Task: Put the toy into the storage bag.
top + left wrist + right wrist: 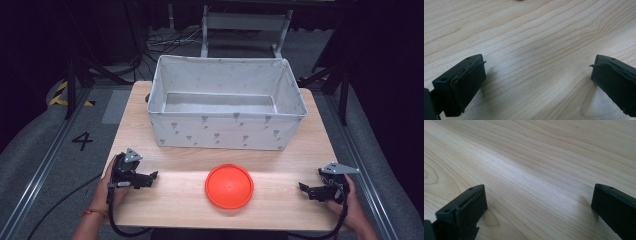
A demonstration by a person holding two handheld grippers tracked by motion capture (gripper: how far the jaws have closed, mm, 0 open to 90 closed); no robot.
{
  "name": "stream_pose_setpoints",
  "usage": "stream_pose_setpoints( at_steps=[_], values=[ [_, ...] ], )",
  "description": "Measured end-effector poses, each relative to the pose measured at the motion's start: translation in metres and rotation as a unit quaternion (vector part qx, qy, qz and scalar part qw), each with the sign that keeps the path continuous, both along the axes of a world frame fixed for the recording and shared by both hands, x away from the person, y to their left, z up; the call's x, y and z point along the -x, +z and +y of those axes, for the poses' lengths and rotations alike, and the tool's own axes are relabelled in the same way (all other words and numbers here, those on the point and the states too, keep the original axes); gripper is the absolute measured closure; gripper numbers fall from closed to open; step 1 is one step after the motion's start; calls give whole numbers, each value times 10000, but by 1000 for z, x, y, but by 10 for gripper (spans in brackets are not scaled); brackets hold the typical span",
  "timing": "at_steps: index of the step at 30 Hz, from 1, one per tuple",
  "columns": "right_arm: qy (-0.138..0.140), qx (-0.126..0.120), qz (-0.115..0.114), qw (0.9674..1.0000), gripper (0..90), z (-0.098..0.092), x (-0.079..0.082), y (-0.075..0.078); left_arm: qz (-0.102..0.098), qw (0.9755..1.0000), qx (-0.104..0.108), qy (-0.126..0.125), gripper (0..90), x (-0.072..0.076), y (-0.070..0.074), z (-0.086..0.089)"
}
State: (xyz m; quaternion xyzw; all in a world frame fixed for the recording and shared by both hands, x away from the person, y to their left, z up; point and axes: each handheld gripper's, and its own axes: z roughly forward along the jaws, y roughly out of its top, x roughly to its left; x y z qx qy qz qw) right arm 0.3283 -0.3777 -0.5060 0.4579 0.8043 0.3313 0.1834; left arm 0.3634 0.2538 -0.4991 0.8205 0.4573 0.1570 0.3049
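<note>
2 grippers down low on the table (170, 200), 1 at each side. Left gripper (152, 176) at the near left edge, jaws spread wide, nothing between them but bare wood grain. Right gripper (303, 188) at the near right edge, likewise released, jaws well apart and empty. Orange disc (229, 186) lying flat on the table between the 2, well apart from both. Grey fabric bin (225, 131) behind the disc, upright, open-topped, near the far edge. Both grippers pointing inward toward the disc, each held in 1 hand.
</note>
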Motion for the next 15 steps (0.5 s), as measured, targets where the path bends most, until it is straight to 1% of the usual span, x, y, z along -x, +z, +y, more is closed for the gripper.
stream_pose_setpoints(
  at_steps=[2,4,5,6,7,9,10,14,15],
  values=[
    [117,32,-49,9999,5,1,1,0,18,10000,-3,12,0,0,0,0],
    [203,4,-14,9998,4,1,0,0,8,10000,12,66,0,2,0,0],
    [220,-15,11,9998,4,0,0,0,-1,10000,6,53,0,2,0,0],
    [233,-43,43,9997,4,-1,0,0,33,10000,-11,-5,0,3,1,2],
    [246,-43,44,9997,4,-1,0,0,-14,10000,8,-11,0,4,0,3],
    [290,-38,51,9996,4,-1,-1,0,9,10000,-8,-77,0,5,0,5],
    [293,-31,74,9995,3,-1,-1,0,-12,10000,8,-95,0,6,0,6],
    [326,87,208,9992,4,0,-5,3,-13,9999,1,-124,1,8,0,11],
    [319,112,199,9992,4,1,-5,4,-19,9999,-14,-132,1,8,0,12]
  ],
)
